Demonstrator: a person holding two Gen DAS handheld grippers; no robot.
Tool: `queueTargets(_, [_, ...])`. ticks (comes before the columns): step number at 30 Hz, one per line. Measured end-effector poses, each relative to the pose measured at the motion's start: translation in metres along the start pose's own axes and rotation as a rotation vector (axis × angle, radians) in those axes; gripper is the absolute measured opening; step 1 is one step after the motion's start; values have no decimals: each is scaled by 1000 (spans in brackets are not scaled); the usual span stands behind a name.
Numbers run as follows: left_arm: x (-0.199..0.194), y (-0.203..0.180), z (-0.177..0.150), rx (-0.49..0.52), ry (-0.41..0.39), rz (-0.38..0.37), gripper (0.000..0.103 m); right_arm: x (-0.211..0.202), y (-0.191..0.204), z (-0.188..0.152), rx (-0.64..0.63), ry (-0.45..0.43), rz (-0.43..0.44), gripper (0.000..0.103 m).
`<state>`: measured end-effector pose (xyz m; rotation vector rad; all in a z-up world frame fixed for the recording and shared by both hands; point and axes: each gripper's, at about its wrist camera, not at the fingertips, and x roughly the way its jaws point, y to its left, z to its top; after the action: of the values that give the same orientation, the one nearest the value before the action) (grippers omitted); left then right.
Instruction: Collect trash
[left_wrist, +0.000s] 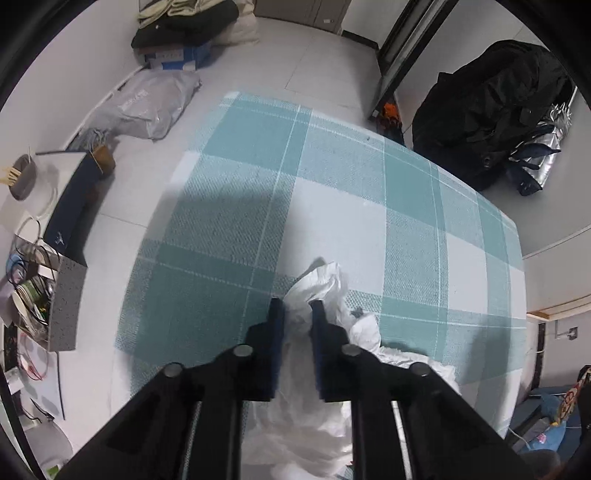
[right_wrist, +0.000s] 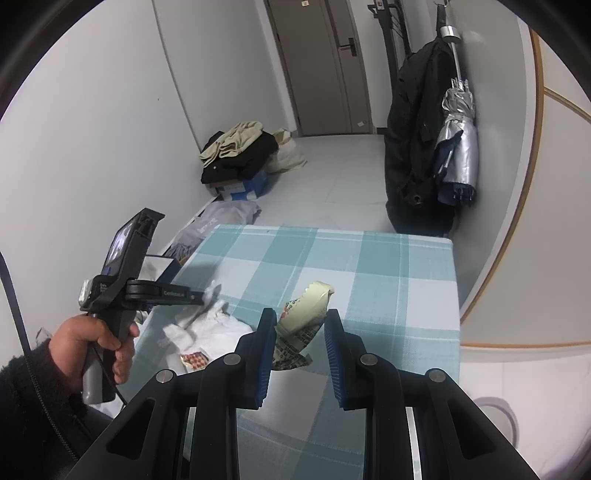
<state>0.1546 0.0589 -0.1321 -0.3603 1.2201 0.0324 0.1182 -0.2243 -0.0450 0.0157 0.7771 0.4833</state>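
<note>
The left claw (left_wrist: 297, 308) points steeply down at the checked teal-and-white surface (left_wrist: 343, 177) and is clenched on a crumpled white tissue (left_wrist: 325, 288), whose folds bulge up between its fingers and spill behind them toward the near edge. In the right wrist view the same claw reaches in from the left, held by a hand (right_wrist: 99, 339) in a dark sleeve, its tips in the white tissue heap. A small red-patterned wrapper (right_wrist: 194, 359) lies at the near edge of that heap.

The right claw (right_wrist: 299, 317) hovers over the surface and grips a pale yellow-green printed wrapper (right_wrist: 303, 314); the wrapper presses against the left finger, while its contact with the right finger is less clear.

Beyond the surface, the floor holds a pile of clothes (right_wrist: 238, 151) on a blue box and a grey plastic bag (left_wrist: 147, 103). A black coat (right_wrist: 413, 140) and a silver umbrella (right_wrist: 456, 144) hang by the right wall.
</note>
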Motion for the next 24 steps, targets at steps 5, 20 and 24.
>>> queueTargets(5, [-13,2,0,-17,-56,15,3,-5,1,1,-5,-11,-3,25])
queueTargets(20, [-107,-38,-24,23,-260,-172,3,-81,14,9,-15,-105,7,25])
queueTargets(24, [-125,-62,-31,63,-281,-237,3,-111,4,7,-16,-133,-6,25])
